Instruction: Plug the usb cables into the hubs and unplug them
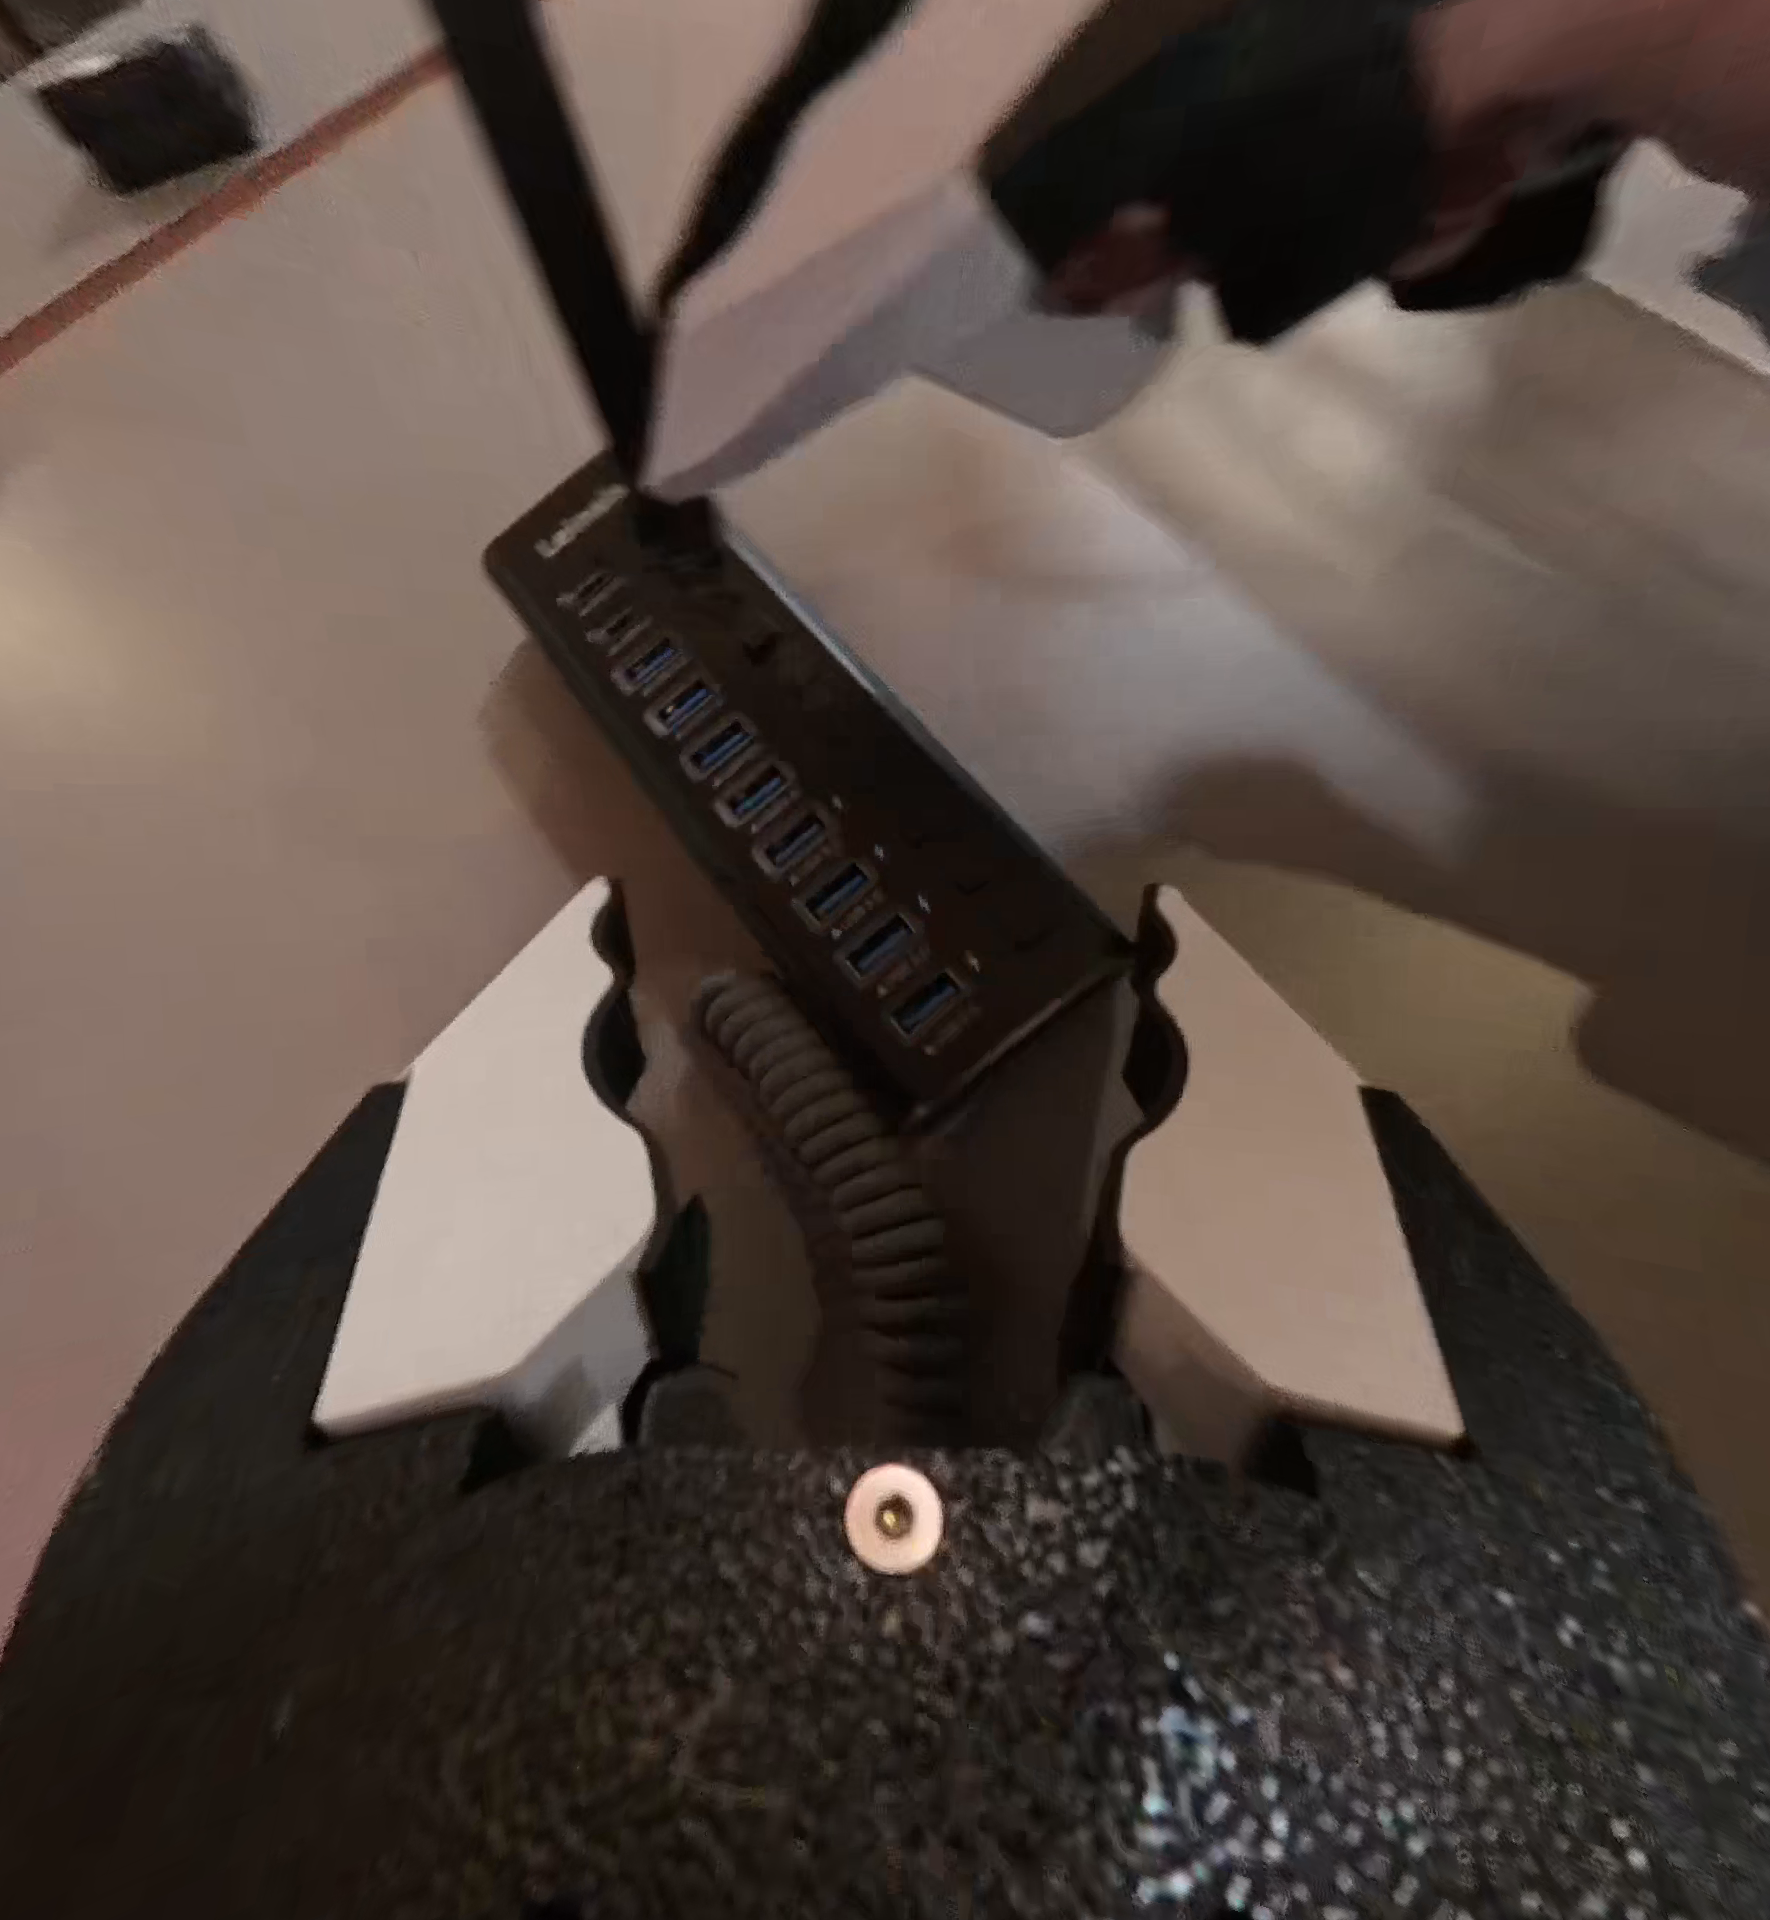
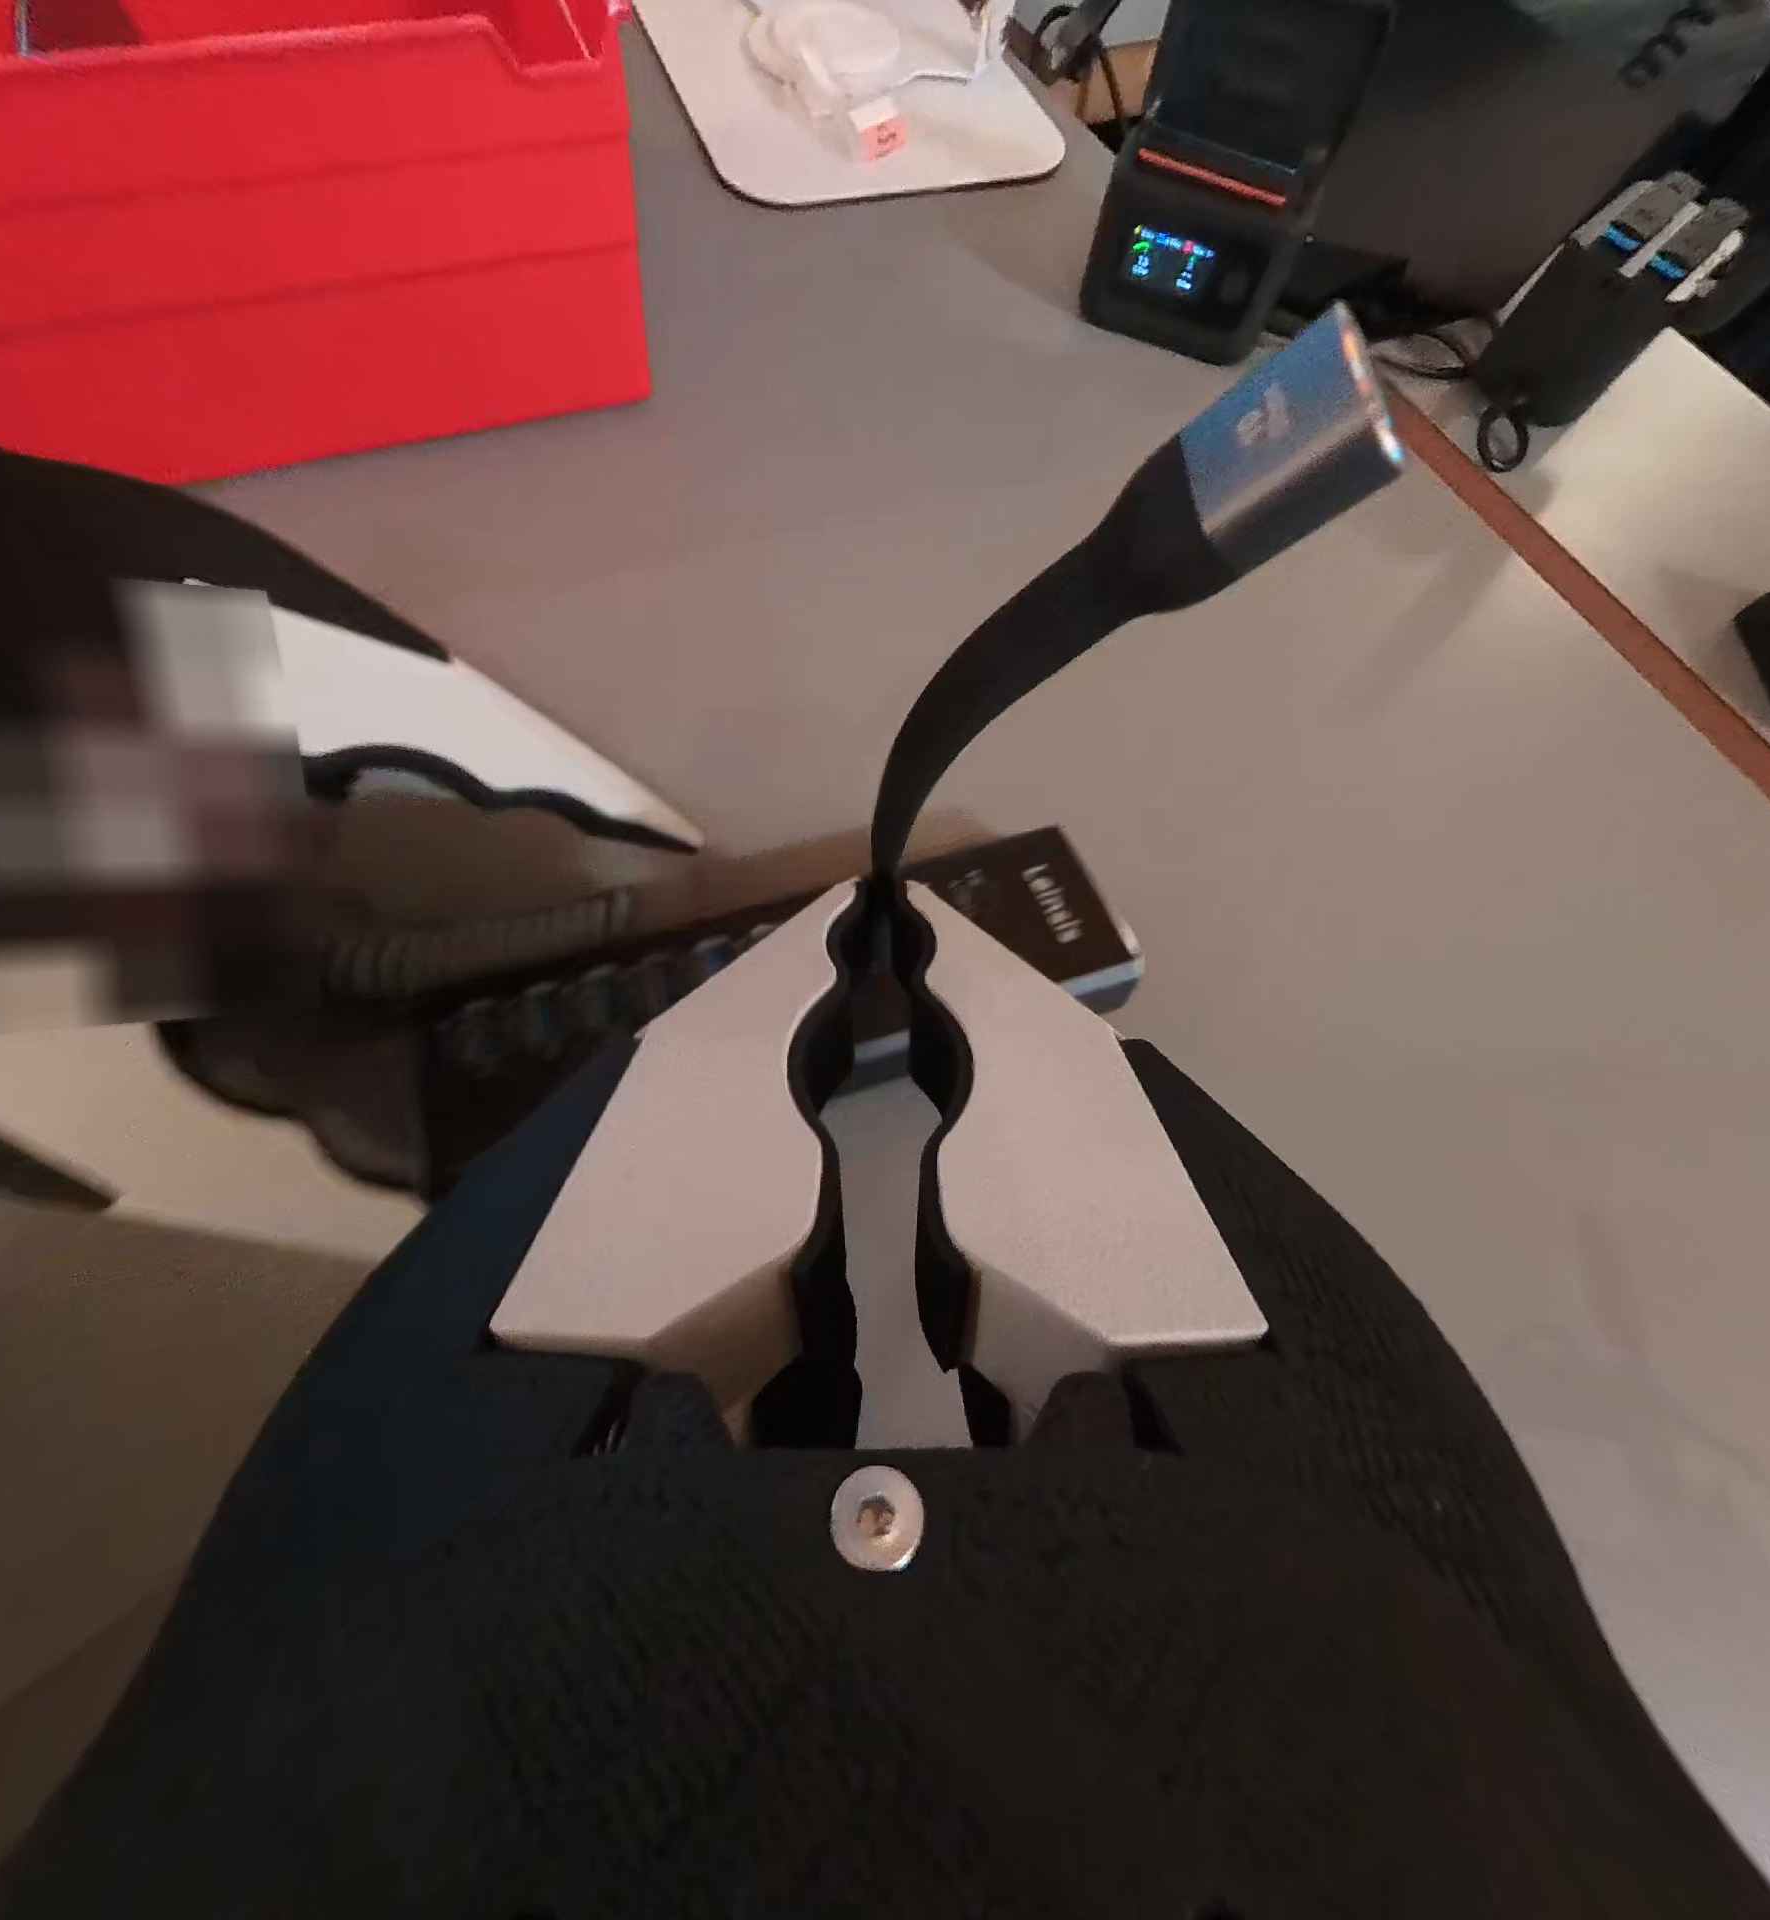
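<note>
A long black USB hub (image 1: pixel 787 790) with a row of blue ports lies on the table, also seen in the right wrist view (image 2: pixel 1057 914). My left gripper (image 1: pixel 881 935) is open, its jaws either side of the hub's near end and a coiled black cable (image 1: pixel 839 1164); the right finger touches the hub's corner. My right gripper (image 2: pixel 879 896) is shut on a flat black USB cable (image 2: pixel 974 675) at the hub's far end. The cable's free grey metal connector (image 2: pixel 1286 436) sticks up in the air. Whether the lower plug sits in a port is hidden.
A red box (image 2: pixel 289 208) stands at the back left, a white mat (image 2: pixel 891 125) behind it. A black device with a small screen (image 2: pixel 1172 260) and a second hub with plugs (image 2: pixel 1608 301) stand at the back right, past a brown seam (image 2: pixel 1608 644). A gloved hand (image 1: pixel 1224 156) holds the right gripper. The tips of one gripper are about 8 cm away from the tips of the other. From the right gripper's tips to the brown seam (image 2: pixel 1608 644) is close to 30 cm.
</note>
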{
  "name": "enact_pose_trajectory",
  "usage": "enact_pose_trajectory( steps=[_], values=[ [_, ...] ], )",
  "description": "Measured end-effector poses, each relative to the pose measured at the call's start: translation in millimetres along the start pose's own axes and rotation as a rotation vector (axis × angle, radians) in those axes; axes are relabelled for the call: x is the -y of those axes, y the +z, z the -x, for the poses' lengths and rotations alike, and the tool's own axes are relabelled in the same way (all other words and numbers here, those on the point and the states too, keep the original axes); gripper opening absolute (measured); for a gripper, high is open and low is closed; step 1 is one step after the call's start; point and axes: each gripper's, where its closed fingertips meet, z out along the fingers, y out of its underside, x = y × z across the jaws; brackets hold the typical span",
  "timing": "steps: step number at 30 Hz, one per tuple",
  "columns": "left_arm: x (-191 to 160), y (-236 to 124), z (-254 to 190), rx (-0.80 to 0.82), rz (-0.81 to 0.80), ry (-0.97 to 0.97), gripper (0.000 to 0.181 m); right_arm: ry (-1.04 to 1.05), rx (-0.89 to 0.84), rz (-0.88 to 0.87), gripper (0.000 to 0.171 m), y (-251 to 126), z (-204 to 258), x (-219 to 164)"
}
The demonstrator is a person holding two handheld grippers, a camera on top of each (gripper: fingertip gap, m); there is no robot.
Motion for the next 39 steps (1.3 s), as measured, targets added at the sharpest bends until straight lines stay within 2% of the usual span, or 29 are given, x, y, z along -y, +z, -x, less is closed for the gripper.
enact_pose_trajectory(
  steps=[1, 3, 6, 11, 15, 29, 39],
  values=[
    [3.8, -0.5, 13.0, 0.038, -0.022, -0.02, 0.08, 0.016, -0.007, -0.01, 0.0, 0.9, -1.8, 1.7],
    [7.6, -0.3, 23.5, 0.011, -0.046, -0.072, 0.081, 0.049, -0.03, -0.031, 0.0, 3.4, -7.3, 5.9],
    [2.5, 6.3, 22.7, -0.067, 0.009, -0.129, 0.087, 0.072, -0.083, -0.043, 0.0, 7.8, -22.6, 12.3],
    [-1.9, 20.5, 16.5, -0.023, 0.114, -0.029, 0.098, -0.021, -0.02, 0.059, 0.0, 22.2, -24.0, 14.2],
    [2.7, 26.3, 13.8, -0.01, 0.113, 0.048, 0.085, -0.029, 0.03, 0.128, 0.0, 26.5, -21.9, 7.5],
    [2.6, 27.8, 16.4, -0.136, 0.056, 0.04, 0.088, -0.001, 0.086, 0.083, 0.0, 31.6, -15.3, 4.0],
    [0.2, 29.8, 13.8, -0.178, 0.035, -0.04, 0.087, -0.088, -0.002, 0.133, 0.001, 32.4, -25.4, -1.1]
  ],
)
